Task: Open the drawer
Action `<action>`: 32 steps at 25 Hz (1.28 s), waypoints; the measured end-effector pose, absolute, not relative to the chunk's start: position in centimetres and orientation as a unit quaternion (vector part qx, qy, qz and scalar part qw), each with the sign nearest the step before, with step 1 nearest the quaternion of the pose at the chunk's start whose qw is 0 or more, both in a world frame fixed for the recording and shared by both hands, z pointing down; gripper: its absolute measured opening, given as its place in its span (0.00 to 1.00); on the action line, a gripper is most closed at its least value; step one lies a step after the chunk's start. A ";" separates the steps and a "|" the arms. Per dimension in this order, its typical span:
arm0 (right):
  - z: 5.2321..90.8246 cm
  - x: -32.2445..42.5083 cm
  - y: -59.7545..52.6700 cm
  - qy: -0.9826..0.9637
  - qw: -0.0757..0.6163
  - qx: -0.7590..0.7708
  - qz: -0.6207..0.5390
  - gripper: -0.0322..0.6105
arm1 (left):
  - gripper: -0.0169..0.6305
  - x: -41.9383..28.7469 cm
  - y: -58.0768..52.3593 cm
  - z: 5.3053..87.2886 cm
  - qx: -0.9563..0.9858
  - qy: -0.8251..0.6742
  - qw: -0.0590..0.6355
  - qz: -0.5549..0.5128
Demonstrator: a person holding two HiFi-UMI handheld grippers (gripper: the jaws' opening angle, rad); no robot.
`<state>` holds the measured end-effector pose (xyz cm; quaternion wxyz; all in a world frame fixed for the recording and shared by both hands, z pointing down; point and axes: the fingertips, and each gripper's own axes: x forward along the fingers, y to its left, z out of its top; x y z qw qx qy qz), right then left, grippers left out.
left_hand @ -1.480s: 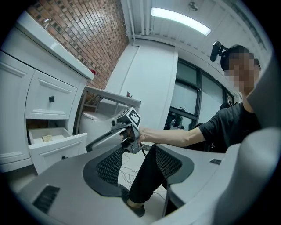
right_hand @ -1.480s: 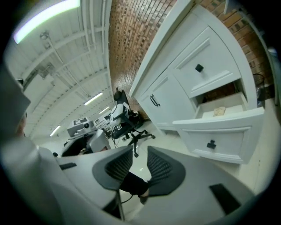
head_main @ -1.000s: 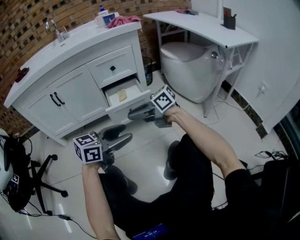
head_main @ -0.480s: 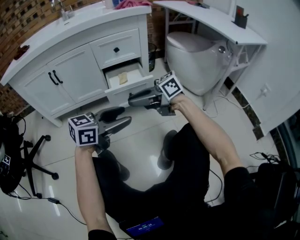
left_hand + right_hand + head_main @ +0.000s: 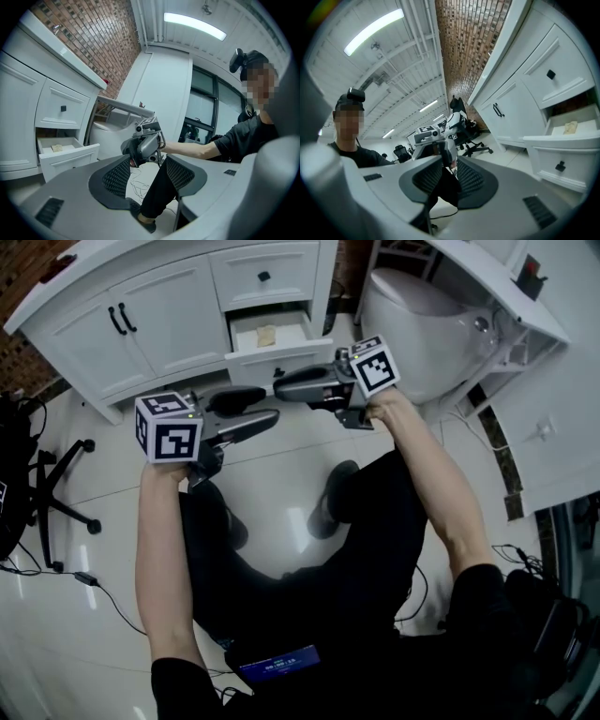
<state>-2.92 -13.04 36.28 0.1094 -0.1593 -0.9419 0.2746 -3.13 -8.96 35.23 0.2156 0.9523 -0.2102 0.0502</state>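
Vanity drawer (image 5: 281, 360) stands pulled out, so the task looks done. Left gripper (image 5: 270, 404) and right gripper (image 5: 278, 384): fingers apart, empty, clear of it.

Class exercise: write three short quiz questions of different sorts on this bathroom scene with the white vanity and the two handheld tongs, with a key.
1. True or false: the upper drawer is pulled out.
2. What sits between the pads of the right tongs? A: a drawer knob. B: nothing. C: a cloth.
3. Fill in: the small tan item lies in the ____ drawer.

Key: 1 false; 2 B; 3 lower.
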 end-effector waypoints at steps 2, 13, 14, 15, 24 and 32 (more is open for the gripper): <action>36.4 -3.0 -12.9 -0.942 0.112 -0.161 0.273 0.23 | 0.41 -3.1 -8.9 35.3 0.952 -0.209 0.217 0.051; 36.9 -3.1 -12.9 -0.941 0.122 -0.168 0.266 0.22 | 0.41 -2.9 -9.0 34.2 0.955 -0.214 0.195 0.061; 36.9 -3.2 -12.8 -0.941 0.123 -0.168 0.266 0.22 | 0.41 -2.9 -9.0 34.2 0.955 -0.214 0.195 0.061; 36.9 -3.2 -12.8 -0.941 0.123 -0.169 0.266 0.21 | 0.41 -2.8 -9.0 34.2 0.955 -0.213 0.196 0.061; 37.1 -3.5 -12.2 -0.942 0.130 -0.174 0.254 0.16 | 0.41 -2.9 -8.8 34.8 0.954 -0.208 0.209 0.057; 37.4 -3.4 -12.3 -0.943 0.137 -0.172 0.250 0.16 | 0.41 -2.9 -8.9 34.9 0.954 -0.206 0.210 0.055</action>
